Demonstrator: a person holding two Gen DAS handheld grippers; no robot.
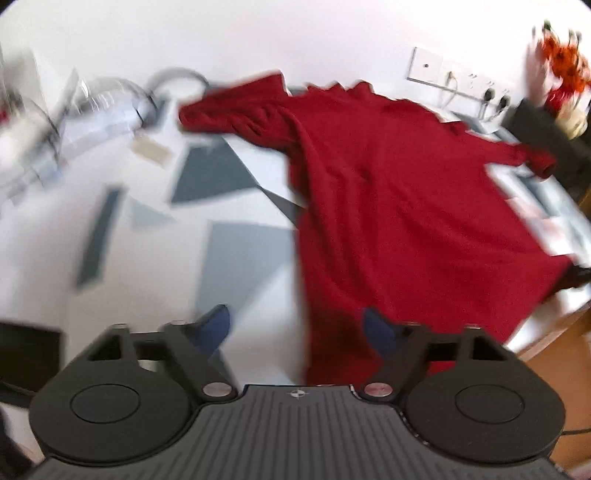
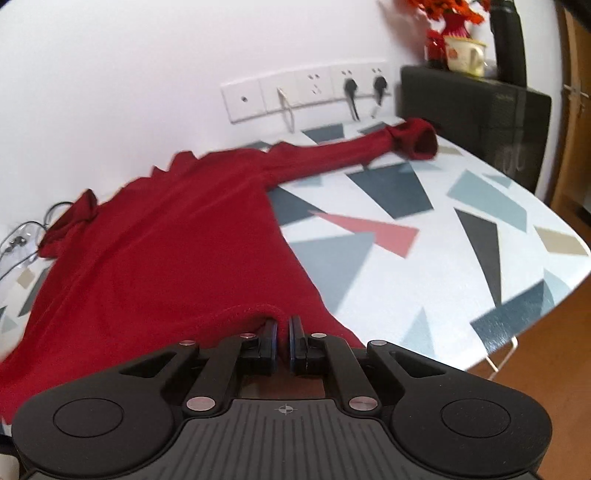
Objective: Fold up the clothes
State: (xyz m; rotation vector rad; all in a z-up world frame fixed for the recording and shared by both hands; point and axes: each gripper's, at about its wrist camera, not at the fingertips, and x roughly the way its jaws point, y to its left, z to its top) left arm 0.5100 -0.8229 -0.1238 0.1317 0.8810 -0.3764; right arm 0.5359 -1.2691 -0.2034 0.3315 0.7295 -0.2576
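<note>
Nearest the lens in your left wrist view is your left gripper (image 1: 297,326), fingers spread wide with nothing between them, hanging over the near edge of the table (image 1: 55,229). One blue pad (image 1: 218,325) sits over the patterned tabletop, the other over the near hem of the red sweater (image 1: 399,206). That view is pretty blurry, so don't expect fine detail.

Going left to right there: a tangle of cables and clear plastic stuff (image 1: 92,107) at the far left, then the sweater's left sleeve (image 1: 236,110) stretched out toward it, then the body spread flat across the middle, then the other sleeve's cuff at the far right near a dark box (image 1: 546,136).

In your right wrist view, your right gripper (image 2: 282,332) has its fingers nearly together, pinching the near hem of the sweater (image 2: 166,251) so the edge bunches up right at the pads. Left to right: the sweater body fills the left half, a wall socket strip (image 2: 306,92) runs along the far wall, the right sleeve (image 2: 354,147) reaches far right with its rolled cuff (image 2: 417,138) just beside the black box (image 2: 476,110). A mug (image 2: 465,53) and red flowers (image 2: 447,11) sit on top of that box.
</note>
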